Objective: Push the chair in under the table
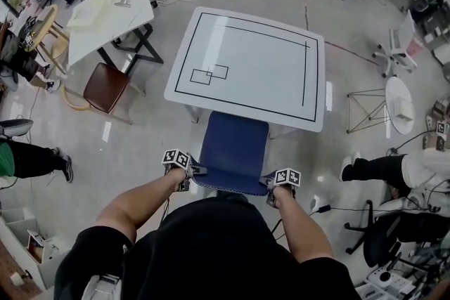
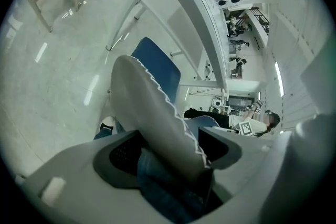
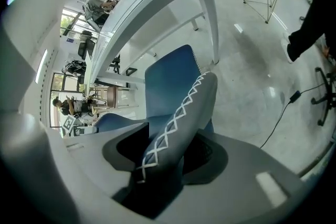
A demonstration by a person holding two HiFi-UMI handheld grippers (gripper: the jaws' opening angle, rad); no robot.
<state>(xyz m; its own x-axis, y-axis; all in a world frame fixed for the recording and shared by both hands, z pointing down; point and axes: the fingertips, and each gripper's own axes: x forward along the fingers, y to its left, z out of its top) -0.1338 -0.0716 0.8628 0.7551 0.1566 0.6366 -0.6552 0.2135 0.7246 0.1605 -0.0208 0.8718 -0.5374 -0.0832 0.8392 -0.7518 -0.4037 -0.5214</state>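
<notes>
A white desk with black lines drawn on its top stands in the middle of the room. The blue chair is at the near side of the desk. The front of its seat is just under the desk's edge. The rest of the seat and the back of the chair stick out from the desk, toward the person.

The person holds the top of the chair's back with both claws. The left claw is on the left corner of the back. Its jaws are clamped on the grey edge with the white stitches, and the edge fills the space between them. The right claw is on the right corner. Its jaws are clamped on the edge with the white criss-cross stitches. Both claws point down at a slant toward the desk.

In the two claw views the blue seat reaches toward the desk's white legs, and the desk top runs over it.

A brown chair stands left of the desk, well apart from it. Past it is another white desk with papers on top. A small round stand is to the right of the desk. A person's leg in black shows near that side, and a black cable lies on the floor close by.
</notes>
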